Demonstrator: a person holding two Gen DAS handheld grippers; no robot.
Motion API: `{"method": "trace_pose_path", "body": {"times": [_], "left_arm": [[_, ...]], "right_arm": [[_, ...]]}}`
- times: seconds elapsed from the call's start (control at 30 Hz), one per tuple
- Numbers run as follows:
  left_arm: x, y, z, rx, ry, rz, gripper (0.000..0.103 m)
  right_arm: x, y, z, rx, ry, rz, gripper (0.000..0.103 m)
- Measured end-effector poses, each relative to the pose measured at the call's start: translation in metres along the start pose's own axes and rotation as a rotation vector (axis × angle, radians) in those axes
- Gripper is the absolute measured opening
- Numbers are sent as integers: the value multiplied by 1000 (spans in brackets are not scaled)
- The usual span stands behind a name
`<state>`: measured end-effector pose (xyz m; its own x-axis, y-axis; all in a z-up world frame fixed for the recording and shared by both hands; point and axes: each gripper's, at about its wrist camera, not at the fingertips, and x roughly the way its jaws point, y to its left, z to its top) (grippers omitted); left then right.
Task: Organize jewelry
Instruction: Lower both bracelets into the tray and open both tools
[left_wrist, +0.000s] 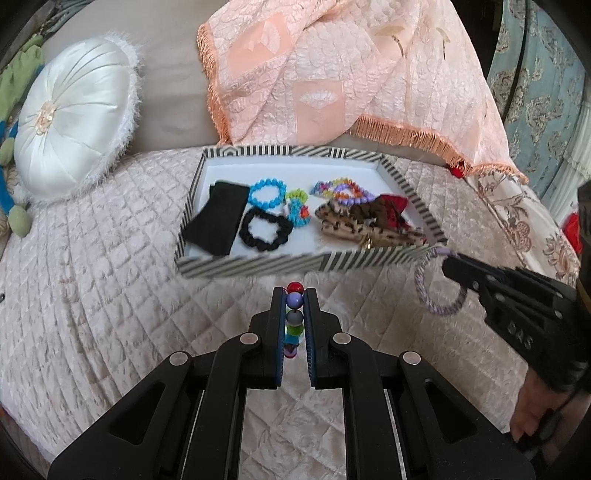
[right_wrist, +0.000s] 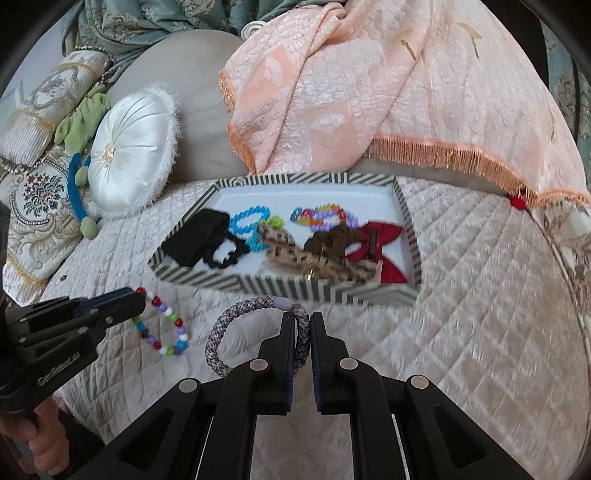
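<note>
The left gripper (left_wrist: 294, 295) pinches a colourful bead bracelet (right_wrist: 162, 325). The right gripper (right_wrist: 303, 321) pinches a purple braided band (right_wrist: 236, 314). Both wait at 6 o'clock of the striped tray (left_wrist: 295, 260), probably to go inside.

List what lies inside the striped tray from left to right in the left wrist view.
Black cloth → blue bead bracelet → green-and-blue bracelet → leopard-print piece → red bow.
</note>
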<state>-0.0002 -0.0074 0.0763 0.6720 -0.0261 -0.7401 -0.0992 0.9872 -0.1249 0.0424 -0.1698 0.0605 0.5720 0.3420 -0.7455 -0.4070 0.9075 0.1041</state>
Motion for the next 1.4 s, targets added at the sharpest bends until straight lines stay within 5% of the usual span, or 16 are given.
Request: {"method": "trace_pose_path", "body": {"times": [0.33, 0.6, 0.77, 1.17, 1.27, 1.33, 1.4], "left_arm": [[7, -4, 72, -2, -32, -28, 8], [77, -12, 125, -82, 18, -89, 8], [126, -9, 130, -142, 71, -124, 8], [164, 5, 108, -102, 142, 50, 8], [162, 7, 107, -100, 147, 61, 15], [159, 8, 107, -109, 143, 64, 27], [151, 9, 109, -122, 129, 58, 50]], "right_arm": [[32, -21, 69, 27, -22, -23, 7], [91, -51, 78, 128, 28, 15, 7], [121, -61, 83, 170, 51, 11, 7], [152, -54, 81, 141, 99, -18, 11], [150, -58, 79, 149, 100, -26, 39], [146, -65, 77, 170, 97, -3, 38], [140, -69, 78, 189, 85, 3, 38]]}}
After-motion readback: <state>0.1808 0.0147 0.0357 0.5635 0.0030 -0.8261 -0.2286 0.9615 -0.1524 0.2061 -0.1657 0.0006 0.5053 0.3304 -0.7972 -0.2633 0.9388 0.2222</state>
